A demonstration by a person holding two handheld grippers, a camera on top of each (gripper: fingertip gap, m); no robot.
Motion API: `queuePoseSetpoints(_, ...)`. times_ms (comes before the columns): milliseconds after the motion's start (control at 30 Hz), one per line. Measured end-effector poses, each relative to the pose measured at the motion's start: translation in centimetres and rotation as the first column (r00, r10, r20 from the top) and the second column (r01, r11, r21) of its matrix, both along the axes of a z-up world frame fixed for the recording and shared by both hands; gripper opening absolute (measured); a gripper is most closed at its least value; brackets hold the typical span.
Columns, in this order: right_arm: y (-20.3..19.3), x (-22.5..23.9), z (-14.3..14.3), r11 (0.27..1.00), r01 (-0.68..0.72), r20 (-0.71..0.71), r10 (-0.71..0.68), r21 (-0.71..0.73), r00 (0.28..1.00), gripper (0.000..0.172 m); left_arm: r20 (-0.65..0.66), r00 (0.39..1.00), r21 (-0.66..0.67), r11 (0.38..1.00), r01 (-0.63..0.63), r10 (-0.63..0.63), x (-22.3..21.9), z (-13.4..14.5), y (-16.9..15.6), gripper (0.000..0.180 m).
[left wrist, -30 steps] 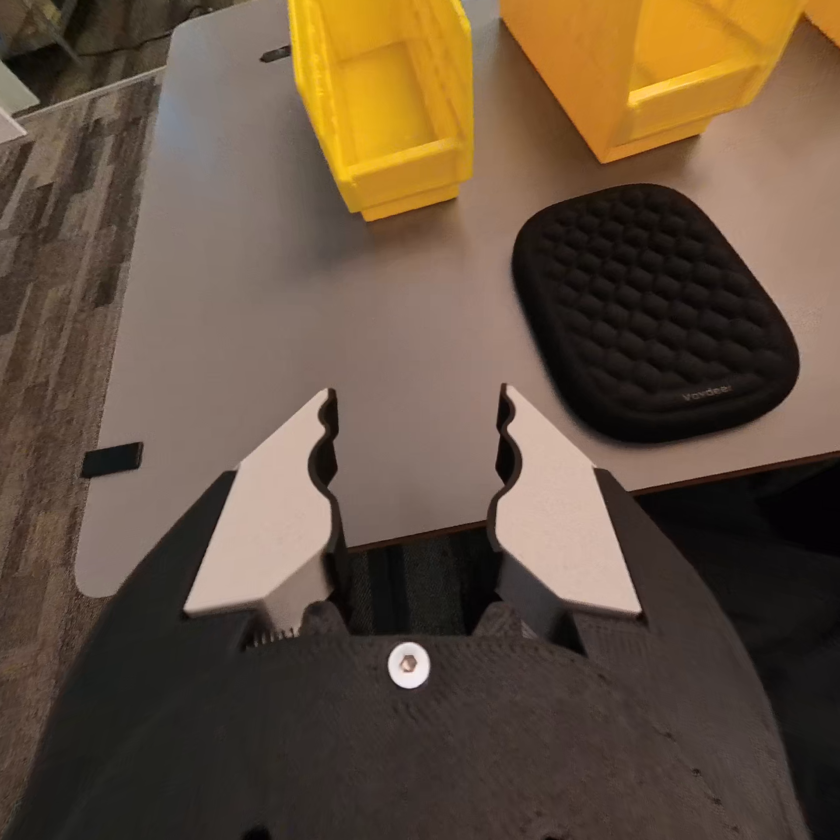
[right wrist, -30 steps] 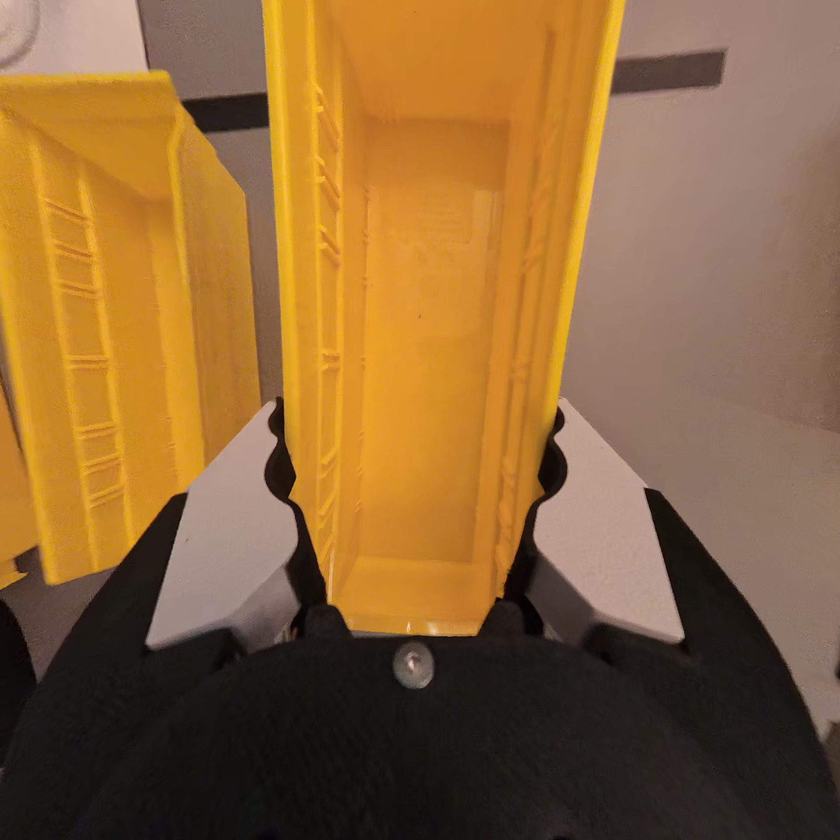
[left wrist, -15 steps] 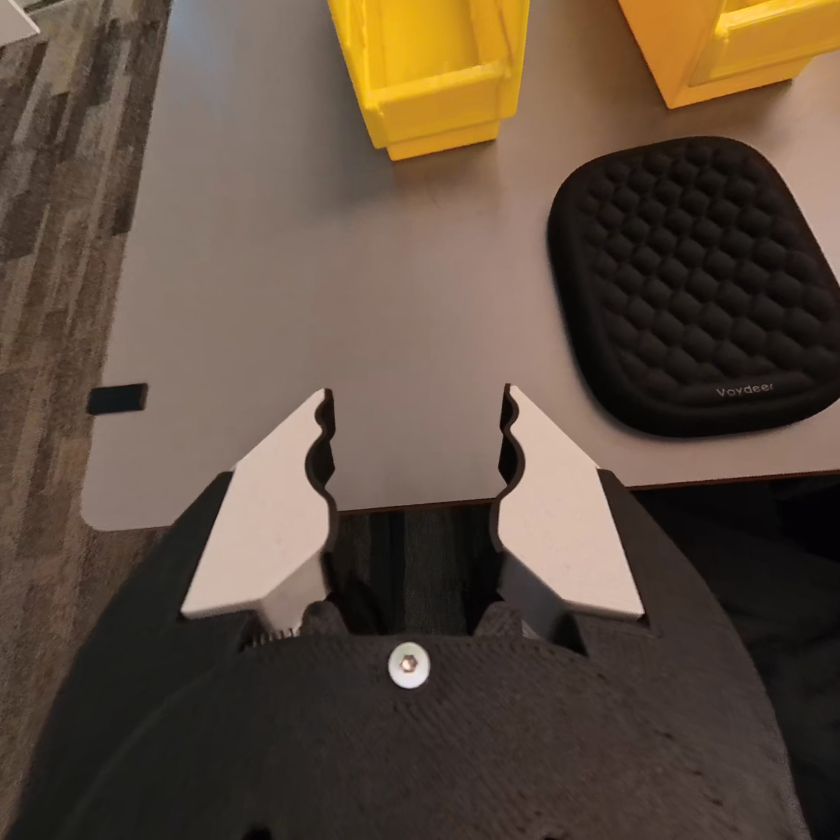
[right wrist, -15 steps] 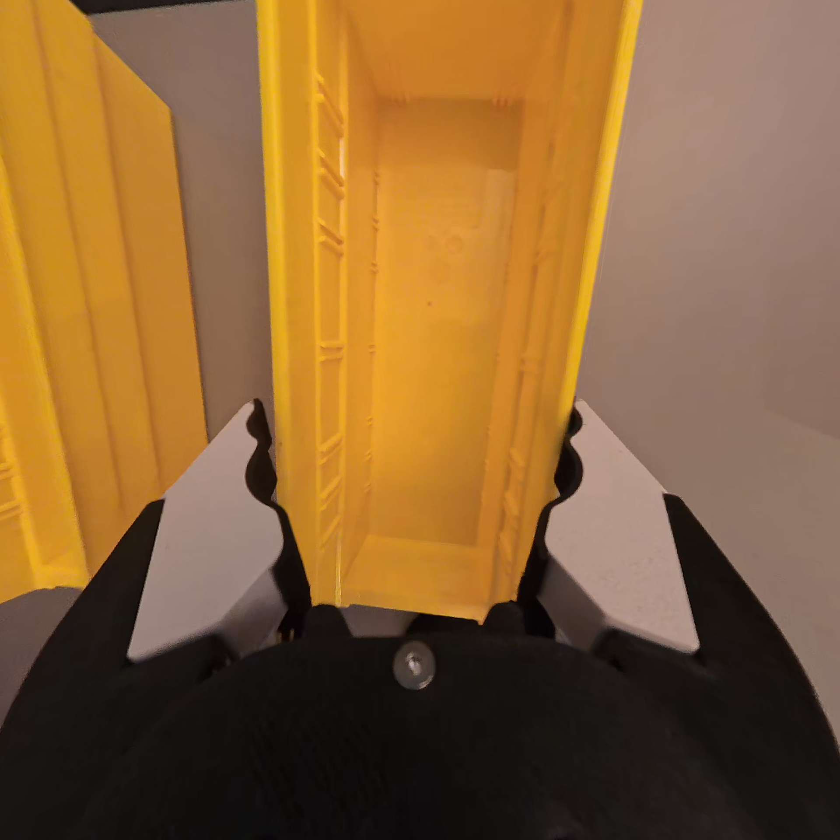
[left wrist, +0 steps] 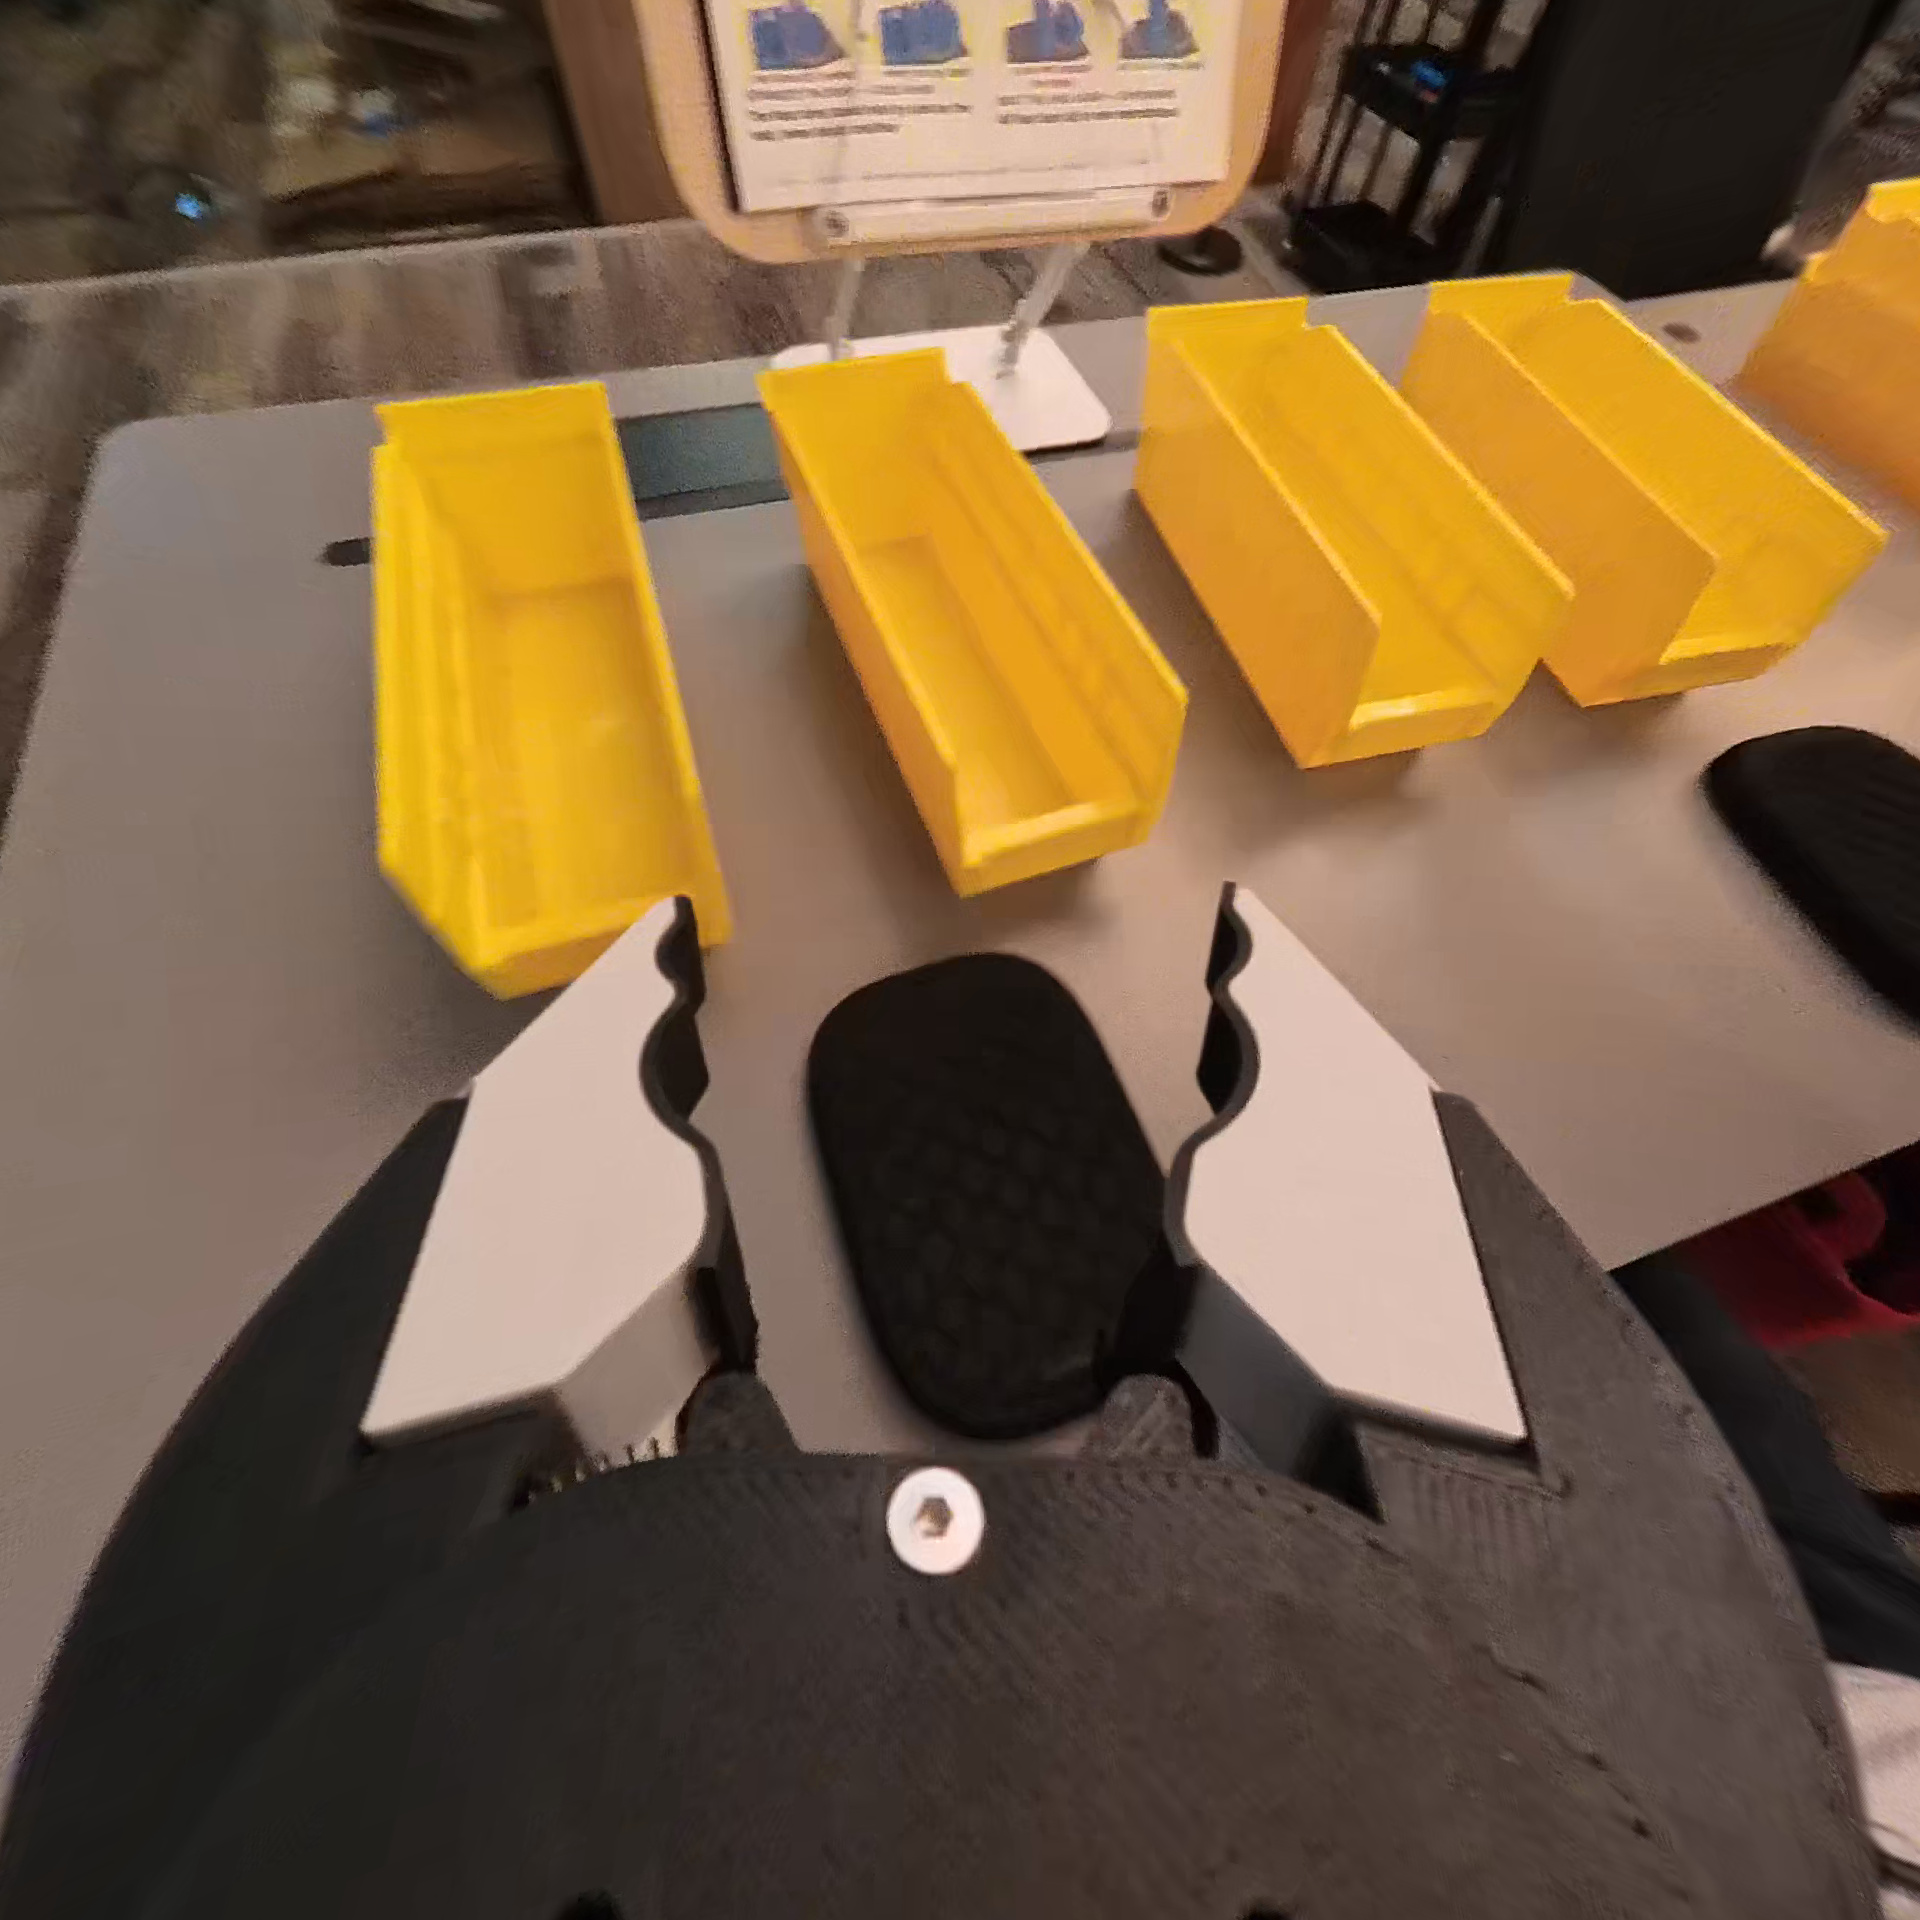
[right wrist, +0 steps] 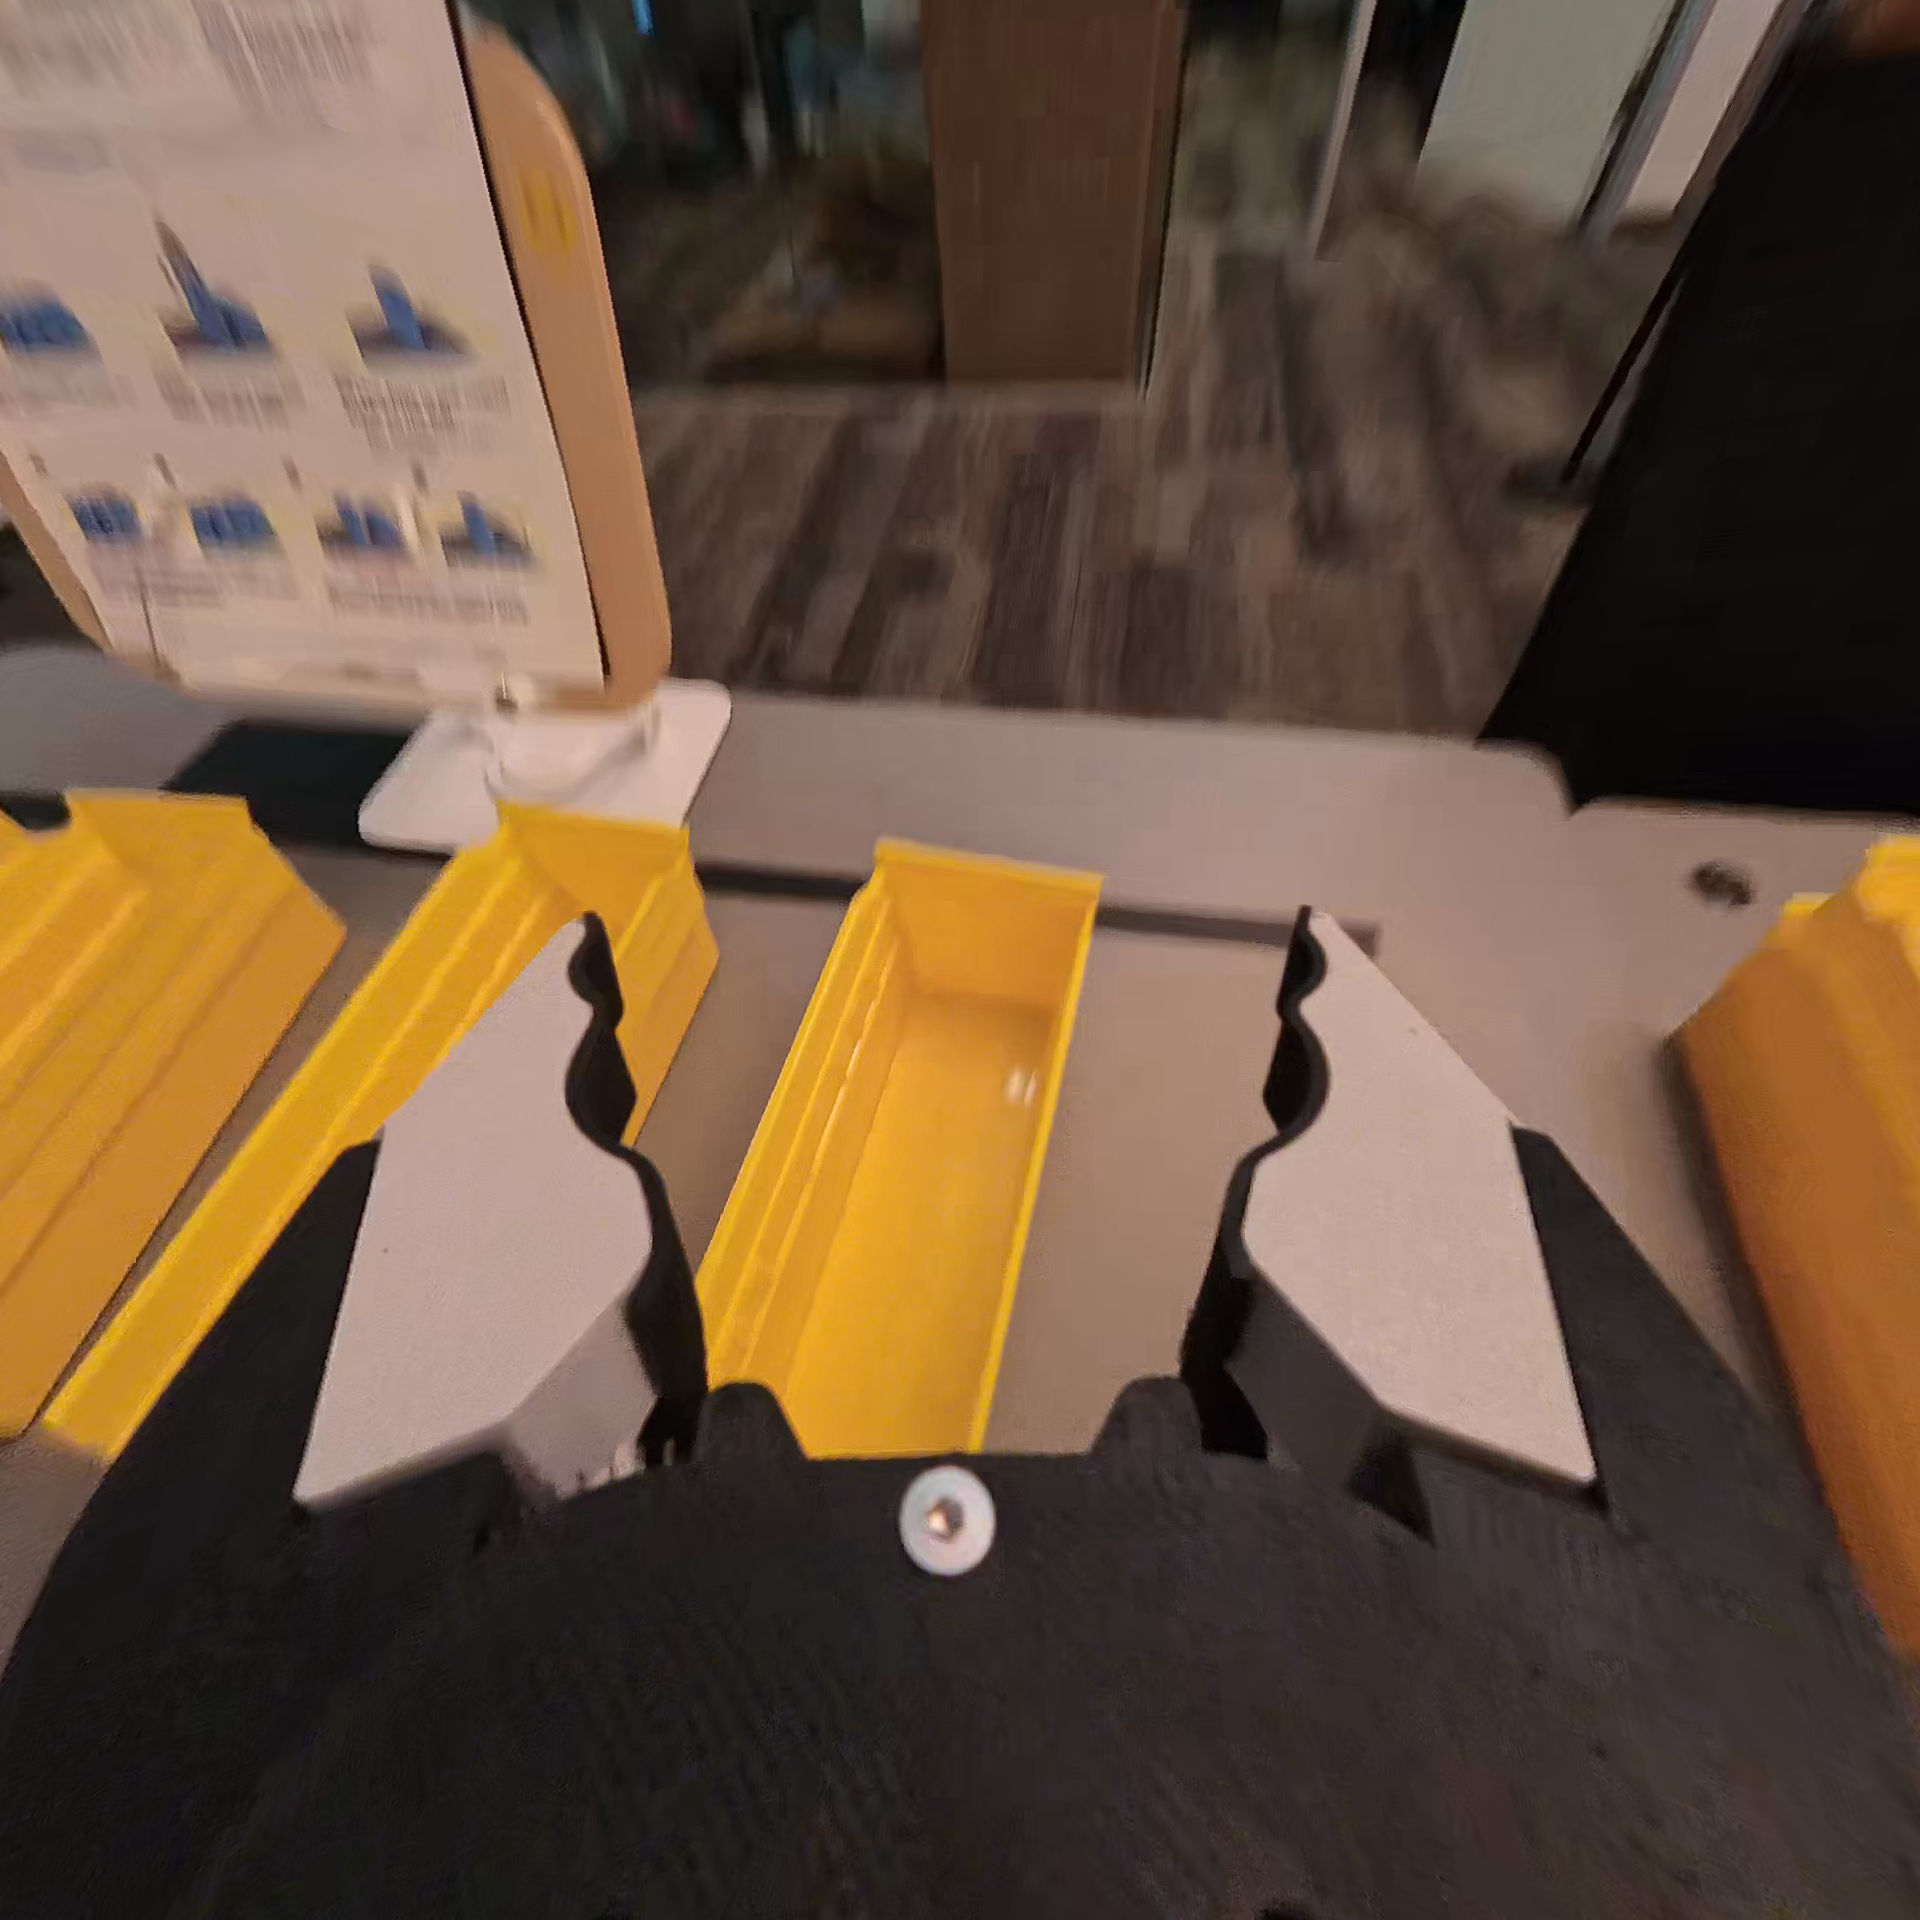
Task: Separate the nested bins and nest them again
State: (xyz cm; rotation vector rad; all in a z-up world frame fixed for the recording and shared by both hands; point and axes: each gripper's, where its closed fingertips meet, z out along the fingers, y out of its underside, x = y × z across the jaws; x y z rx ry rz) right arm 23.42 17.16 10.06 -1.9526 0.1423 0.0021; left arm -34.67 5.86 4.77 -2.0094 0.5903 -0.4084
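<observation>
Right wrist view shows the right tool [right wrist: 940,956] spread wide, gripping nothing; a yellow bin [right wrist: 914,1164] stands on the grey surface [right wrist: 1195,821] between the fingers, clear daylight at its right wall, the left side hard to judge. Left wrist view shows the left tool [left wrist: 951,935] also spread and empty above a black pad [left wrist: 977,1184], with four more bins in a row from 11 to 1 o'clock: a leftmost bin [left wrist: 520,686] that looks doubled, then a second bin [left wrist: 966,644].

Likely risks: the bins sit close, so a wide tool coming down on one could knock its neighbour [right wrist: 416,1049] at 10 o'clock. Thin tapered walls may flex and slip if pinched near the rim. Re-nesting a tilted bin could jam it or shove the lower bin across the smooth surface, toward the sign stand [left wrist: 997,384] at 12 o'clock.
</observation>
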Motion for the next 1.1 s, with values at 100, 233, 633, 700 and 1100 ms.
queuePoseSetpoints(100, -1.9, 2.0, 5.3, 0.973, 0.002, 0.088, -0.023, 0.230, 0.996, 0.126, -0.007, 0.998, -0.044, 0.997, 0.059, -0.059, 4.3, 1.4, 3.0, 0.098)
queuePoseSetpoints(233, -4.9, 4.1, 10.2, 0.885, -0.005, 0.204, -0.102, 0.466, 0.974, 0.133, -0.020, 0.998, -0.087, 0.994, 0.063, -0.065, 9.2, 2.2, 8.1, 0.105)
queuePoseSetpoints(633, -5.3, 7.8, 8.0, 0.793, -0.007, 0.060, -0.037, 0.609, 0.998, 0.127, -0.326, 0.945, -0.428, 0.888, -0.168, 0.022, 16.1, -7.8, 21.1, 0.147)
queuePoseSetpoints(700, -4.8, 8.5, 7.2, 0.799, 0.001, 0.032, -0.026, 0.601, 0.999, 0.127, -0.370, 0.928, -0.448, 0.867, -0.217, 0.042, 16.2, -9.1, 22.2, 0.149)
queuePoseSetpoints(1100, -2.5, 8.3, 4.0, 0.860, -0.100, -0.108, 0.177, 0.501, 0.978, 0.109, -0.578, 0.811, -0.526, 0.720, -0.453, 0.088, 14.5, -14.8, 22.9, 0.140)
